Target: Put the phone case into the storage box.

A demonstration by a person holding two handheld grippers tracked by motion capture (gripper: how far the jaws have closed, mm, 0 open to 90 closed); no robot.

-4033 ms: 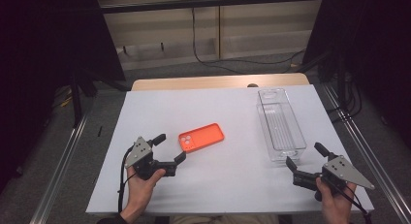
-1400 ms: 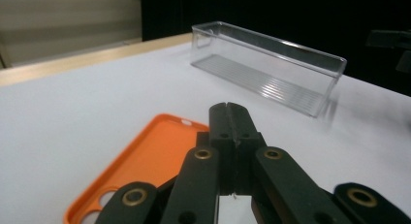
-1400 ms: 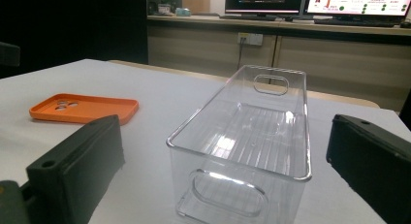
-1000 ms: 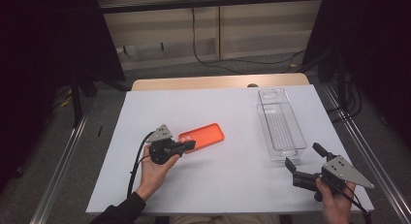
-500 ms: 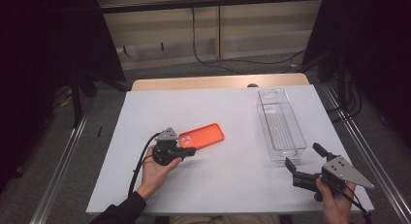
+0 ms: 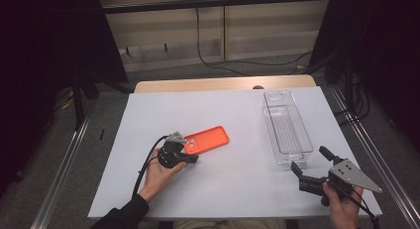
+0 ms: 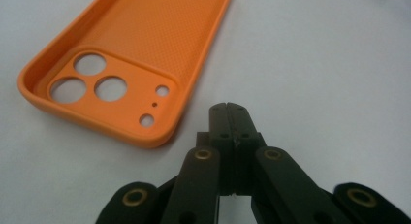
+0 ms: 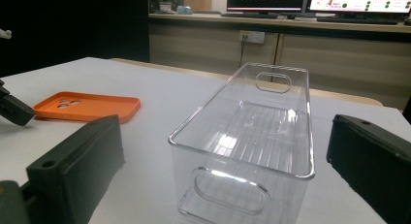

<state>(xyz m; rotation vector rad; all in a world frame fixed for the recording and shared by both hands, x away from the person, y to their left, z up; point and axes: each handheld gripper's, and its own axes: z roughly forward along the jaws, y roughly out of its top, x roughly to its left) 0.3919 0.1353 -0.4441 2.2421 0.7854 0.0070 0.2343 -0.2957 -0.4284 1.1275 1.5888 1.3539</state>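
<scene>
On the white worktop (image 6: 237,189), I am holding my closed left gripper (image 7: 229,113) beside the near-left corner of the orange phone case (image 6: 206,140), whose long axis runs rightward toward the clear bin (image 6: 286,127), while my open right gripper (image 6: 310,168) is waiting there.

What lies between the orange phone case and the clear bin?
Nothing: in the high view, only bare white table separates the orange phone case from the clear bin. The right gripper view agrees.
</scene>
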